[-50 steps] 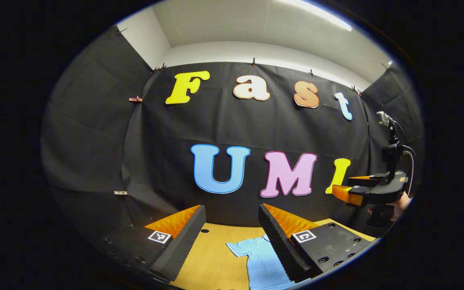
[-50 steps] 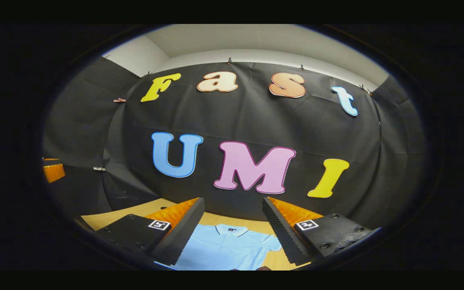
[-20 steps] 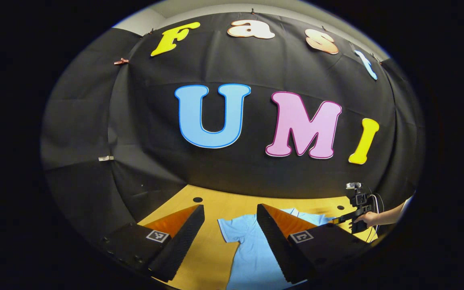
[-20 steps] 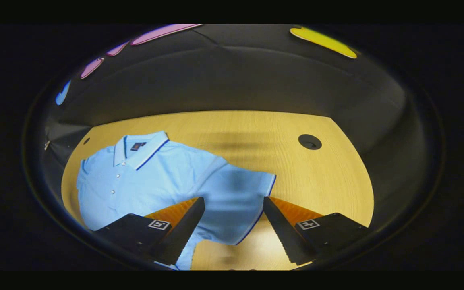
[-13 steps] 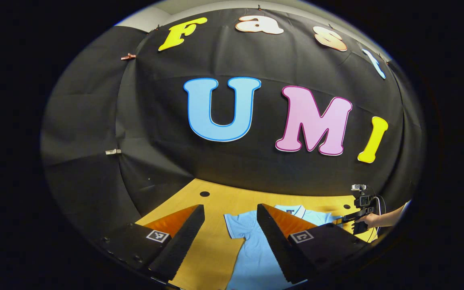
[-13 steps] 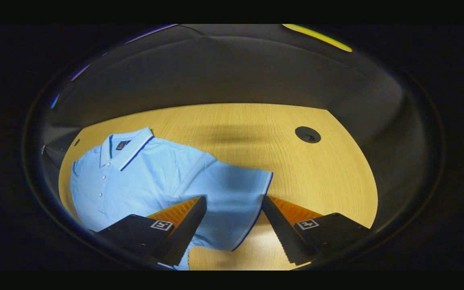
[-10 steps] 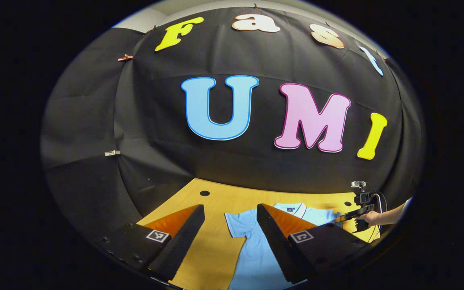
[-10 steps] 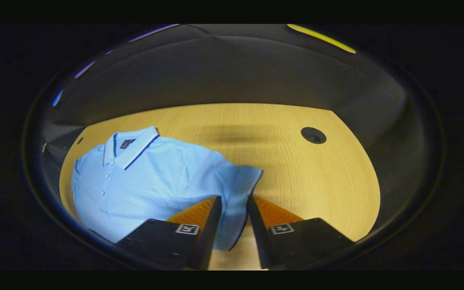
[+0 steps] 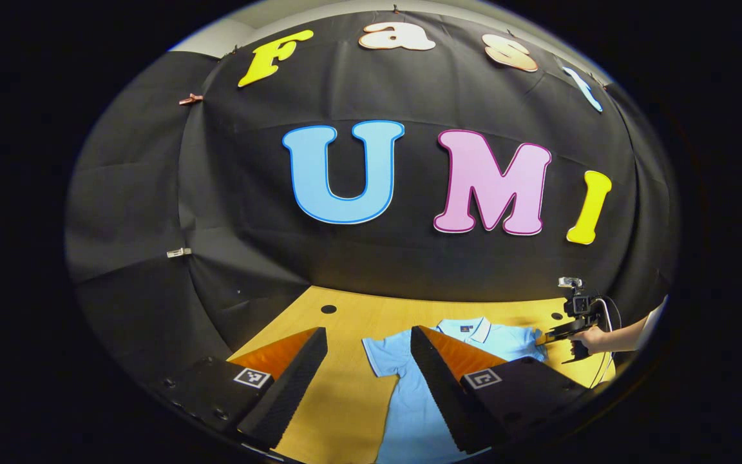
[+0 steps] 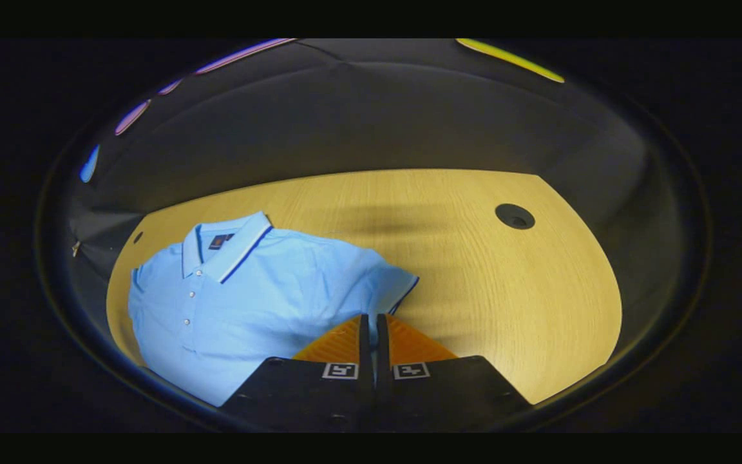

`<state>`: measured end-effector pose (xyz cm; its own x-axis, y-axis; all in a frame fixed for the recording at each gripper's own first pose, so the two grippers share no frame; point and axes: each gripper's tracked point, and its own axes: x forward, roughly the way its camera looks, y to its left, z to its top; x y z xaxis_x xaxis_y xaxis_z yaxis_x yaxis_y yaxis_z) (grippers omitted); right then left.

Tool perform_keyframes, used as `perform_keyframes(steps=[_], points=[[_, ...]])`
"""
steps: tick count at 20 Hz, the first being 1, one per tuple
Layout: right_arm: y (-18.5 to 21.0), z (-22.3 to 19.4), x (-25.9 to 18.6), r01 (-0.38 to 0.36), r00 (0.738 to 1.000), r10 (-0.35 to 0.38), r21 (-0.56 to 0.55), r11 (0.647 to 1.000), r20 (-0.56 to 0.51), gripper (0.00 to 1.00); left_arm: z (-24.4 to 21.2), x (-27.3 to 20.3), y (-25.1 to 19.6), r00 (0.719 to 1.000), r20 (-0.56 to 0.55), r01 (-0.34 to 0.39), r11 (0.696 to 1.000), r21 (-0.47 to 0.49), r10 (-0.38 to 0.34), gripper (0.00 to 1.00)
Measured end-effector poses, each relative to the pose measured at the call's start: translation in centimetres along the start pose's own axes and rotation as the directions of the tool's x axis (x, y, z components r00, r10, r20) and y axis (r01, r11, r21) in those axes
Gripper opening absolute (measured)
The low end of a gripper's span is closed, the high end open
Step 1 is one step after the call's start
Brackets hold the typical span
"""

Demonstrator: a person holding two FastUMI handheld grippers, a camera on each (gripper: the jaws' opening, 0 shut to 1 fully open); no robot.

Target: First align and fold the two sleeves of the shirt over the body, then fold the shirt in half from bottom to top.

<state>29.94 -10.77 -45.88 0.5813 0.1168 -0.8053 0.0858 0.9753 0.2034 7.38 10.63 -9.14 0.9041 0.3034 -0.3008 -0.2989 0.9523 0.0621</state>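
Left gripper view: the left gripper [image 9: 368, 338] stands wide open above the wooden counter [image 9: 345, 393], nothing between its fingers. Past its tips lies the light blue shirt [image 9: 409, 412], spread flat, its near sleeve [image 9: 380, 348] just ahead in the gap and its collar [image 9: 471, 328] beyond the right-hand finger. Bare wood stretches ahead and to the left of the gripper as far as the black cloth wall [image 9: 248, 212], with a small round hole [image 9: 328, 309] near that far edge. Far off to the right, a hand [image 9: 593, 338] holds the right gripper [image 9: 548, 337] at the shirt's other sleeve.

Right gripper view: the right gripper [image 10: 371, 319] is closed, its fingers pinched together on the cuff of the right sleeve [image 10: 393, 283], which is bunched just ahead of the tips. The shirt's body [image 10: 242, 303] lies ahead and to the left, collar [image 10: 229, 241] toward the far left. To the right of the gripper the counter [image 10: 506, 290] is open wood out to its curved edge, with a dark round hole [image 10: 514, 216] far ahead on the right. The cloth wall [image 10: 377, 116] rises behind the far edge.
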Motion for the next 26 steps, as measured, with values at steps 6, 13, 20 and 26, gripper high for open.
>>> perform_keyframes(steps=[6,13,20,26], points=[[5.7,2.9,-3.4,-0.106,0.991,0.109,-0.034,0.994,0.079,0.05,-0.4,-1.2,0.8,1.000,0.003,-0.006,1.000,-0.011,0.006,0.93],[12.8,0.5,-4.1,-0.192,0.980,0.199,-0.231,0.954,0.006,0.05,-0.9,-2.1,1.7,1.000,-0.001,-0.006,1.000,-0.015,0.006,0.93],[17.2,-4.0,-3.3,-0.284,0.959,0.256,-0.399,0.872,-0.123,0.37,-2.8,-0.9,2.2,0.999,-0.041,0.001,0.999,-0.036,-0.002,0.93],[14.9,1.2,-7.4,-0.260,0.958,0.284,-0.294,0.920,0.041,0.73,-6.7,4.8,1.7,0.987,-0.142,0.062,0.988,-0.138,-0.081,0.93]])
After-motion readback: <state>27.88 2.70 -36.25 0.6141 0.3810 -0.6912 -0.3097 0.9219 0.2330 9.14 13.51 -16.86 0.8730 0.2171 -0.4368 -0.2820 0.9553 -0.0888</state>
